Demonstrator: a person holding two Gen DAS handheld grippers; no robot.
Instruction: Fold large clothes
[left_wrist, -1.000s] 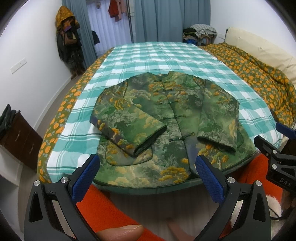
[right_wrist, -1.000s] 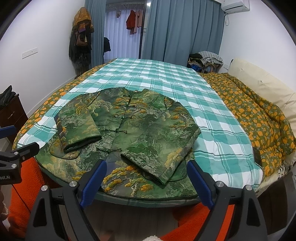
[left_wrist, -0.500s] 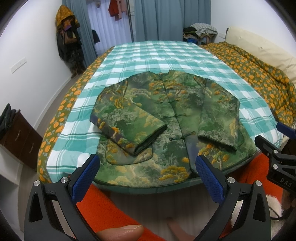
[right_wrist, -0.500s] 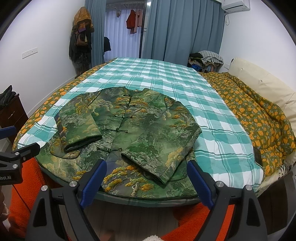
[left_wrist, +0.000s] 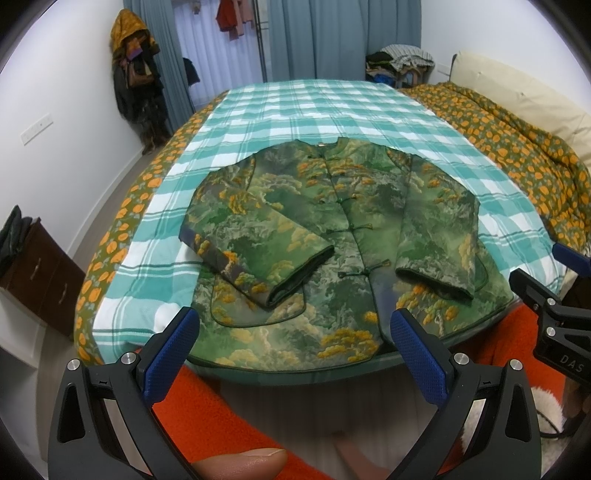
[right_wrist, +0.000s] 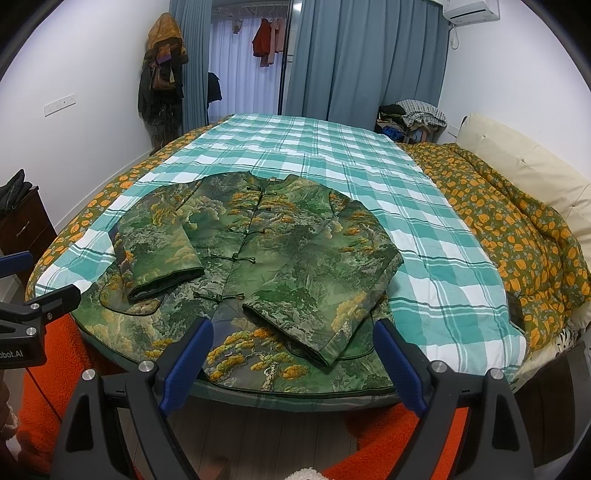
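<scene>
Lying flat on checked bedspread (left_wrist: 303, 110), green jacket (left_wrist: 332, 236), sleeves folded inward

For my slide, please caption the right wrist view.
Open right gripper faces a green jacket, sleeves folded in, on the checked bed.

jacket (left_wrist: 332, 236) | green, gold tree print, knot buttons closed | flat, face up, both sleeves folded inward | hem seemingly overhanging bed (left_wrist: 295, 110) edge

White letters "DAS" stand on the right gripper (left_wrist: 565, 314) body; "obot.AI", its start cut off, stands on the left gripper (right_wrist: 22, 321) body.
</scene>
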